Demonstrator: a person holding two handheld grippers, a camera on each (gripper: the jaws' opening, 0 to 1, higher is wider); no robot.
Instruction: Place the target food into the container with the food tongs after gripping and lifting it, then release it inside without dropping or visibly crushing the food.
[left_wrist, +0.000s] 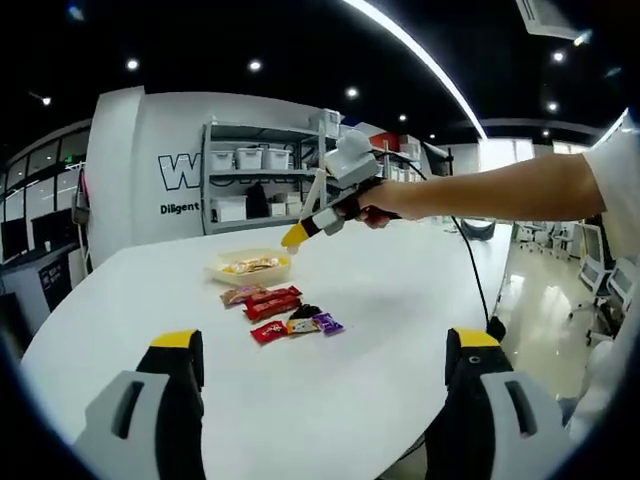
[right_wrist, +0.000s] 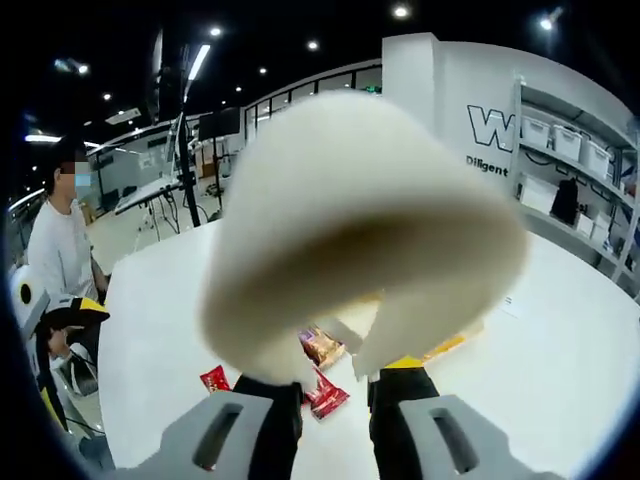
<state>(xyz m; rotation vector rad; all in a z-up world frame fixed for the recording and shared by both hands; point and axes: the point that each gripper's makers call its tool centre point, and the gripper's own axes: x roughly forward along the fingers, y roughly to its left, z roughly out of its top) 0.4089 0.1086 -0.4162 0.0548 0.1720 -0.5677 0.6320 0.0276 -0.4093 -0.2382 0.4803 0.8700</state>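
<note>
A cream bowl (left_wrist: 250, 265) with pale yellow food stands on the white round table (left_wrist: 400, 300). In front of it lie several snack packets (left_wrist: 275, 302), red, brown and purple. A hand holds my right gripper (left_wrist: 295, 236) just above the bowl's right rim, shut on white food tongs (left_wrist: 318, 192). In the right gripper view the tongs' bend (right_wrist: 360, 220) looms close, hiding most of the table. Under it are red and brown packets (right_wrist: 322, 348) and my right gripper (right_wrist: 335, 385). I cannot tell if the tongs hold food. My left gripper (left_wrist: 326, 345) hangs open over the near table.
Shelves with white bins (left_wrist: 250, 180) stand behind the table by a lettered wall. A black cable (left_wrist: 470, 260) runs from the right gripper across the table's right side. A person (right_wrist: 60, 250) sits beyond the table's far edge. Desks and chairs (left_wrist: 580, 250) fill the room's right side.
</note>
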